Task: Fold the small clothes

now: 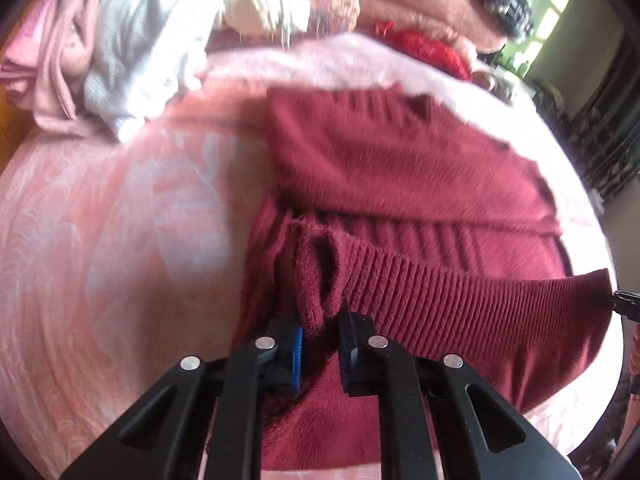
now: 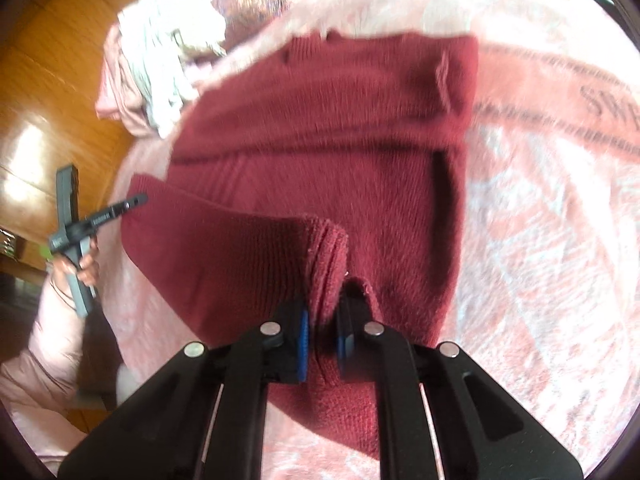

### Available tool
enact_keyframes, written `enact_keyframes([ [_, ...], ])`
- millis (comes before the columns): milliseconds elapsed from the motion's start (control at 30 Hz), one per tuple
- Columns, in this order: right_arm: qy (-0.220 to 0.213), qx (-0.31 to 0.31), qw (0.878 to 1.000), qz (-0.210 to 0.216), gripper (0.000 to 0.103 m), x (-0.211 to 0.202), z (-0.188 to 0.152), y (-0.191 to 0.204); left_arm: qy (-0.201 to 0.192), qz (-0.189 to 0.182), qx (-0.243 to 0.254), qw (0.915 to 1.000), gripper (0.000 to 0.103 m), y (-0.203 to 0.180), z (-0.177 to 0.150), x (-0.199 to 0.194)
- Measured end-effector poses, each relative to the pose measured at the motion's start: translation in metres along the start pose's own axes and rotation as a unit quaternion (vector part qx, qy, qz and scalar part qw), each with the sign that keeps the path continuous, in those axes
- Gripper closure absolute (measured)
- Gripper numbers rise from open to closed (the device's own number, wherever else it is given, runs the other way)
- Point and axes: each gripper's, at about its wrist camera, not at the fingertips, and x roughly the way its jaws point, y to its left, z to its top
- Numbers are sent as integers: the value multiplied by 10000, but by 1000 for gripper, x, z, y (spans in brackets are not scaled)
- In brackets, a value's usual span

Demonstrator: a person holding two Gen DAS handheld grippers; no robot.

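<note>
A dark red knit sweater lies on a pink blanket; it also fills the middle of the right wrist view. My left gripper is shut on a bunched corner of its ribbed hem, lifted off the blanket. My right gripper is shut on the hem's other corner. The hem stretches taut between both grippers, over the sweater's body. The left gripper also shows at the left of the right wrist view, and the right gripper's tip at the right edge of the left wrist view.
A pile of pink, white and grey clothes lies at the blanket's far left edge. More pink fabric and a red item lie at the back. Wooden floor shows beyond the blanket.
</note>
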Motion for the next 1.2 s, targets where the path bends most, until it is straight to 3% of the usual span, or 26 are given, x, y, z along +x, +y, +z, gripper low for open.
enact_keyframes([
  [167, -76, -44, 9999, -65, 94, -9, -5, 4, -239, -84, -2, 9997, 90, 3, -2, -19],
  [467, 592, 373, 9962, -526, 94, 54, -13, -15, 296, 315, 73, 9990, 90, 4, -19, 39],
  [667, 555, 548, 9964, -339, 94, 55, -8, -16, 484, 301, -139, 9983, 89, 10, -14, 54],
  [867, 29, 339, 9994, -28, 94, 4, 15, 2, 31, -5, -150, 9999, 90, 3, 7, 13],
  [1000, -290, 112, 9993, -223, 94, -22, 48, 17, -483, 20, -95, 9988, 90, -7, 41, -9],
  [1200, -500, 91, 9975, -500, 94, -29, 104, 17, -835, 196, -168, 9962, 89, -13, 103, 1],
])
